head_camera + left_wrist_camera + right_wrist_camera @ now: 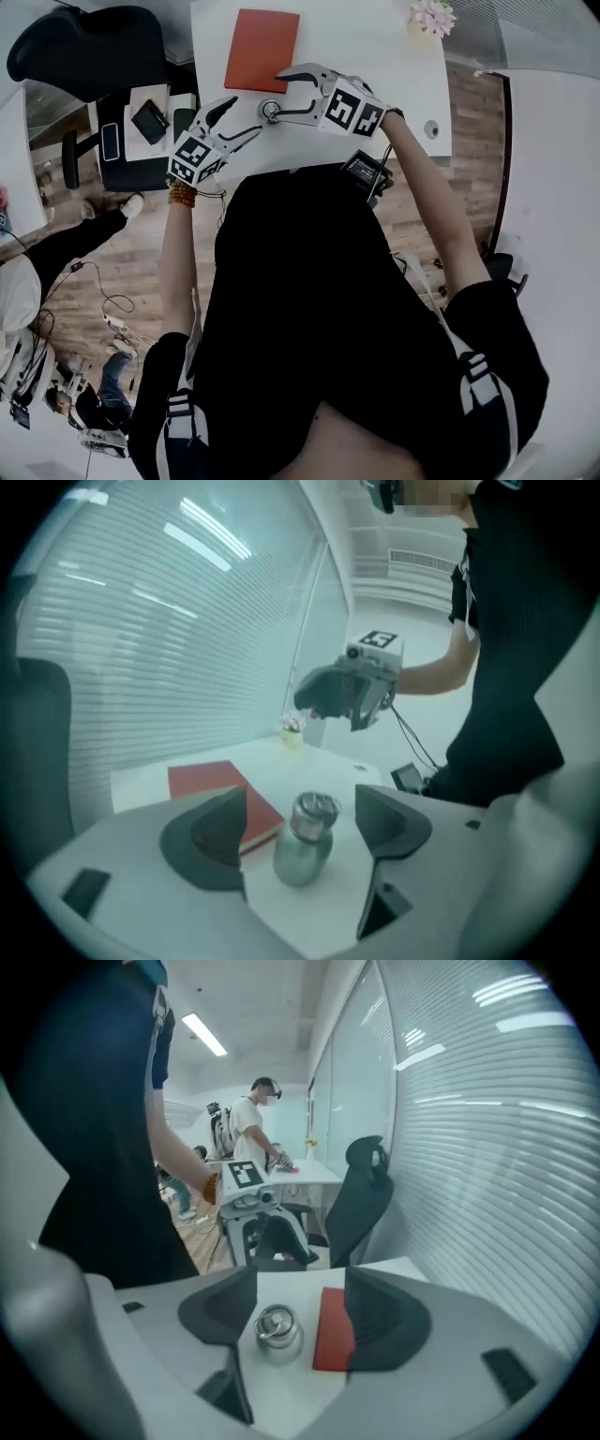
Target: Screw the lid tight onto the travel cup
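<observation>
My left hand-held gripper (238, 121) is spread wide and holds nothing. In its own view the cup (303, 847) shows in the gap between the two dark pads (212, 839). It lies beyond and below them, and neither pad touches it. My right hand-held gripper (279, 96) is spread wide too, and it is also empty. In its view the cup sits low in the gap, nearer the left pad than the right, again with bare bench around it and no contact.

The cup is small and metal. It stands upright on the white bench (375, 56) with the lid (317, 807) already on it and a ring handle on top. It stands just beside the near edge of the red book (262, 49), which lies flat. Whether cup and book touch I cannot tell.

From the head view, the cup appears right under the tip of my right hand-held gripper's lower finger. My left hand-held gripper sits off to the cup's left, near but apart from it. The left gripper view shows the right hand-held gripper up in the air, well above the bench and the cup.

A small bunch of flowers (431, 17) stands at the bench's far corner. A black chair (89, 52) is off to the left.
</observation>
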A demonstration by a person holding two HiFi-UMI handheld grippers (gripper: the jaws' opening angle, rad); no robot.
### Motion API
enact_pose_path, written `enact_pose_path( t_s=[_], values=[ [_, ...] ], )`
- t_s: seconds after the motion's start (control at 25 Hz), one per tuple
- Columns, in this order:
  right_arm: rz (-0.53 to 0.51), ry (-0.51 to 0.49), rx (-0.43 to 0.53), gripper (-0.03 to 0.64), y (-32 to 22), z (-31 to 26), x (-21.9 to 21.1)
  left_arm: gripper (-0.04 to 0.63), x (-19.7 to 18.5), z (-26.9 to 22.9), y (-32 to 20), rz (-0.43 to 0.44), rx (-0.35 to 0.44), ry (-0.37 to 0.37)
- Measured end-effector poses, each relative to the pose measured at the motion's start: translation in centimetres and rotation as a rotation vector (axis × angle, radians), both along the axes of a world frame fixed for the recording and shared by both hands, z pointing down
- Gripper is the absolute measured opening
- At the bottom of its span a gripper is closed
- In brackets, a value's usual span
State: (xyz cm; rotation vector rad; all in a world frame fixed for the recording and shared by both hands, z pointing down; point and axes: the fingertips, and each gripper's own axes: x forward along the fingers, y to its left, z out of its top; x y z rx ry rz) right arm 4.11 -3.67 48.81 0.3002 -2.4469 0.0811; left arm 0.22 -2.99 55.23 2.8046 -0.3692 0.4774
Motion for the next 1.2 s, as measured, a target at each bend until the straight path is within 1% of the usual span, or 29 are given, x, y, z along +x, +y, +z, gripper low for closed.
enact_pose_path(
  t_s=[0.08,0.16,0.2,0.24,0.32,0.4,0.44,0.52,0.6,0.72,0.88,1.2],
  values=[
    [0.112,-0.086,0.064,0.290,-2.1,-2.7,0.4,0.361,0.0,-4.1,-2.4,-0.117,0.076,0.071],
    [0.254,-0.182,0.143,0.282,-3.9,-5.6,0.9,0.329,-0.1,-8.0,-5.2,-0.277,0.163,0.120],
    [0.326,-0.224,0.184,0.281,-4.6,-6.9,1.3,0.298,-0.3,-9.7,-6.5,-0.363,0.209,0.132],
    [0.397,-0.261,0.227,0.268,-5.3,-8.1,1.8,0.252,-0.6,-11.3,-7.6,-0.445,0.254,0.140],
    [0.532,-0.327,0.301,0.241,-6.3,-9.9,2.8,0.171,-1.0,-14.1,-9.1,-0.576,0.330,0.152],
    [0.648,-0.378,0.342,0.211,-6.7,-10.8,3.4,0.097,-1.1,-16.0,-9.7,-0.655,0.391,0.152],
    [0.696,-0.394,0.354,0.193,-6.7,-11.0,3.6,0.074,-1.0,-16.6,-9.6,-0.678,0.417,0.145],
    [0.776,-0.401,0.379,0.138,-6.5,-11.0,3.8,0.044,-0.5,-17.1,-9.4,-0.702,0.457,0.124],
    [0.838,-0.360,0.394,0.009,-6.4,-10.5,3.9,0.032,0.0,-17.2,-9.1,-0.708,0.475,0.100],
    [0.876,-0.311,0.370,0.002,-6.5,-9.3,4.0,0.032,0.8,-16.5,-8.9,-0.698,0.464,0.076],
    [0.887,-0.305,0.352,0.002,-6.6,-8.7,4.2,0.032,1.3,-15.9,-8.6,-0.681,0.451,0.061],
    [0.860,-0.291,0.362,0.002,-6.9,-8.7,4.0,0.032,0.9,-15.4,-8.8,-0.679,0.438,0.051]
  ],
)
